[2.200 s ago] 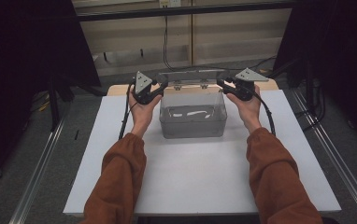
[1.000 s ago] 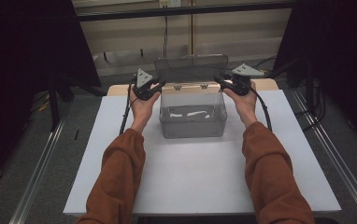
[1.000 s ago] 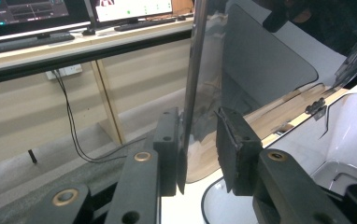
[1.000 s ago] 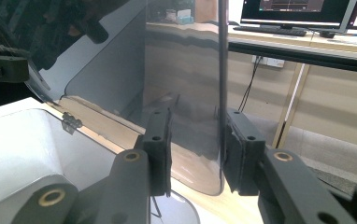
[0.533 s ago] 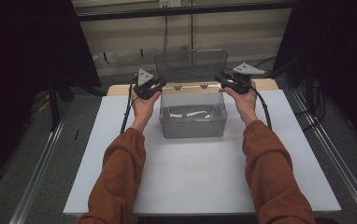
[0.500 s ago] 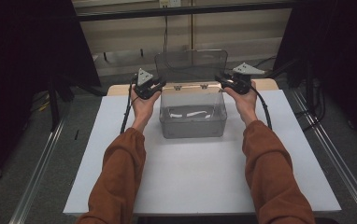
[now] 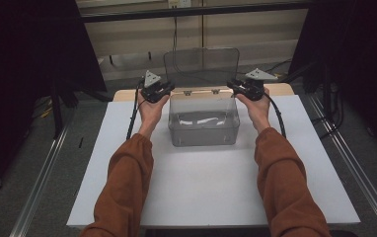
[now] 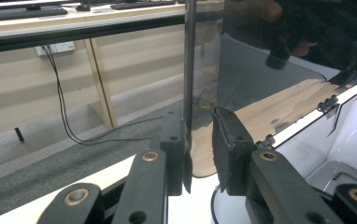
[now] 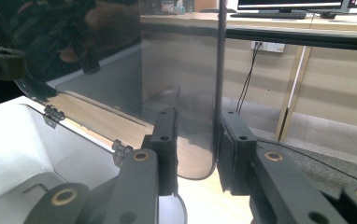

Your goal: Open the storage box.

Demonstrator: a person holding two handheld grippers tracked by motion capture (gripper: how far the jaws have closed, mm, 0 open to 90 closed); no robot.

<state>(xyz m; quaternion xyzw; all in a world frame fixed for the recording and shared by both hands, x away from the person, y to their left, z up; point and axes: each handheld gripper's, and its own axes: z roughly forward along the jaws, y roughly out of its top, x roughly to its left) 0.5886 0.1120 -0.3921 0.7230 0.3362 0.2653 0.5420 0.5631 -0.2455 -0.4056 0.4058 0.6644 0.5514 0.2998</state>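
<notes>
- Lid (image 7: 202, 65) of the clear box (image 7: 204, 123) is already swung up on its rear hinges (image 7: 201, 92), standing about upright; opening looks basically done.
- Left to do, as I judge: let go of the lid so it rests open, then deal with whatever is inside.
- Left gripper (image 7: 158, 90): jaws clamped on the lid's left edge; in the left gripper view the edge (image 8: 189, 70) runs down between the pads, pressed against the left pad.
- Right gripper (image 7: 245, 88): jaws have just been closing; in the right gripper view the lid's right edge (image 9: 219, 70) sits between them near the right pad, contact looks likely but a gap remains on the other side.
- Box sits centre frame in the high view, at the far end of the white table (image 7: 211, 192), between both hands.
- Box is see-through greyish plastic, rounded corners, small dark hinges.
- White item (image 7: 204, 120) lies on the box floor; can't tell what it is.
</notes>
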